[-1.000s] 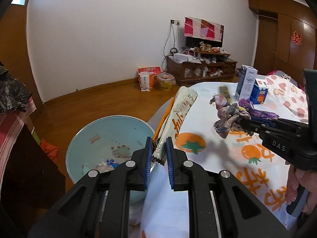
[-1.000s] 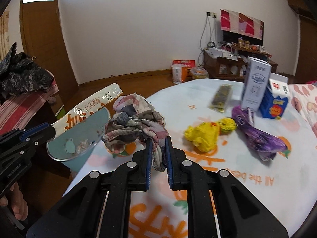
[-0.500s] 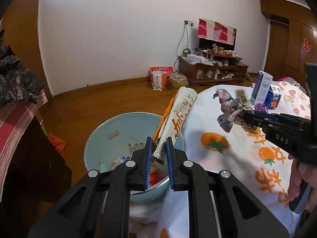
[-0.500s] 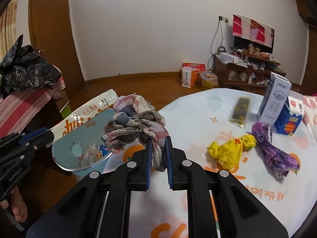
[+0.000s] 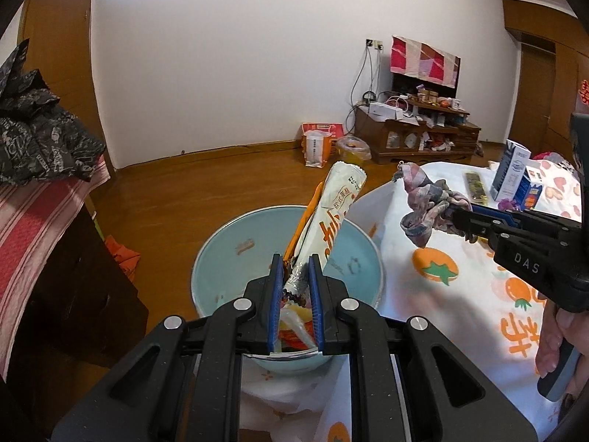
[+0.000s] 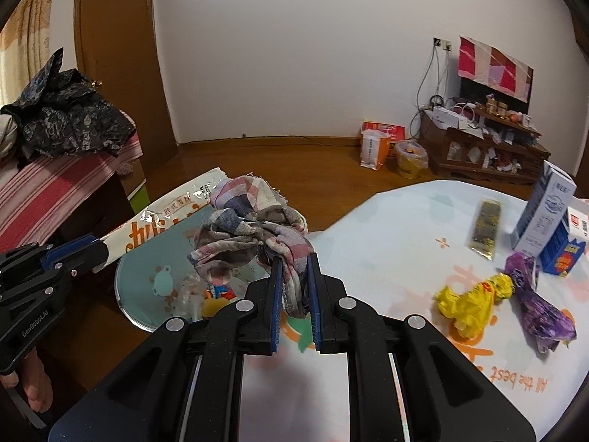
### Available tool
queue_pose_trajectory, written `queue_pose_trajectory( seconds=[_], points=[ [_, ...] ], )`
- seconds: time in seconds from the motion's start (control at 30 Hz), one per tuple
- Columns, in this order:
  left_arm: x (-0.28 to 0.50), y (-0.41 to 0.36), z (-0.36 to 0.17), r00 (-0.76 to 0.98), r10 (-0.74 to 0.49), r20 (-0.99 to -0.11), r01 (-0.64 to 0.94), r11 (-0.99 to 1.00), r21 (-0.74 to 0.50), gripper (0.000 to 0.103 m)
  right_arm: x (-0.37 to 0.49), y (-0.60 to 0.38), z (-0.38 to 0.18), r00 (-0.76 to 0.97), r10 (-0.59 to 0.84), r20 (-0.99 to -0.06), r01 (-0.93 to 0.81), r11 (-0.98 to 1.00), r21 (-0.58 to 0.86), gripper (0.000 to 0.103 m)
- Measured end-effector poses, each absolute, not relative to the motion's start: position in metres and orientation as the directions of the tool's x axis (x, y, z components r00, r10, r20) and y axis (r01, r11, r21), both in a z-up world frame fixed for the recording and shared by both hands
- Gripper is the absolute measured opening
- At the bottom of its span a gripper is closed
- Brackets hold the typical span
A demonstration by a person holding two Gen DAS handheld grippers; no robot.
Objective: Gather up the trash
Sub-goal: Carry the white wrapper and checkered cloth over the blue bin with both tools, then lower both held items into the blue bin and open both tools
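My left gripper [image 5: 295, 276] is shut on the end of a long white and orange snack wrapper [image 5: 333, 217] and holds it above a light blue basin [image 5: 221, 269] beside the table. The basin holds several bits of trash. My right gripper [image 6: 293, 276] is shut on a crumpled plaid cloth [image 6: 250, 228] held over the table edge next to the basin [image 6: 147, 276]. The cloth [image 5: 427, 202] and the right gripper also show in the left wrist view. A yellow wrapper [image 6: 471, 298] and a purple wrapper [image 6: 537, 305] lie on the table.
The table [image 6: 397, 228] has a white cloth with orange prints. Two cartons [image 6: 548, 210] and a dark flat packet [image 6: 486, 228] stand at its far side. A dark cabinet with a striped cloth [image 6: 55, 184] is to the left. Wooden floor and a TV stand [image 5: 419, 136] lie beyond.
Both grippers moved left toward the basin. The snack wrapper now hangs over the basin's middle, and the plaid cloth is closer to the basin's rim.
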State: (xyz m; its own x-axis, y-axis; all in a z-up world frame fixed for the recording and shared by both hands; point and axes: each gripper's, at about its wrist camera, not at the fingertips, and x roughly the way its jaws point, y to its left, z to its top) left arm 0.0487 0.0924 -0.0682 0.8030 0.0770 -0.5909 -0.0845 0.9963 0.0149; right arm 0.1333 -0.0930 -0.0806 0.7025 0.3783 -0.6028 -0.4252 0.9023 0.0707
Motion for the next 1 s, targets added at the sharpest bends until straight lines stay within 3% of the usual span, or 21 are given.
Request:
queue_pose_trajectory(
  seconds=[1.0],
  points=[
    [0.043, 0.122, -0.072, 0.786, 0.144, -0.602, -0.17, 0.985, 0.014, 0.014, 0.143, -0.055, -0.085, 0.67, 0.404, -0.623, -0.483, 0.874, 0.048, 0.014]
  ],
)
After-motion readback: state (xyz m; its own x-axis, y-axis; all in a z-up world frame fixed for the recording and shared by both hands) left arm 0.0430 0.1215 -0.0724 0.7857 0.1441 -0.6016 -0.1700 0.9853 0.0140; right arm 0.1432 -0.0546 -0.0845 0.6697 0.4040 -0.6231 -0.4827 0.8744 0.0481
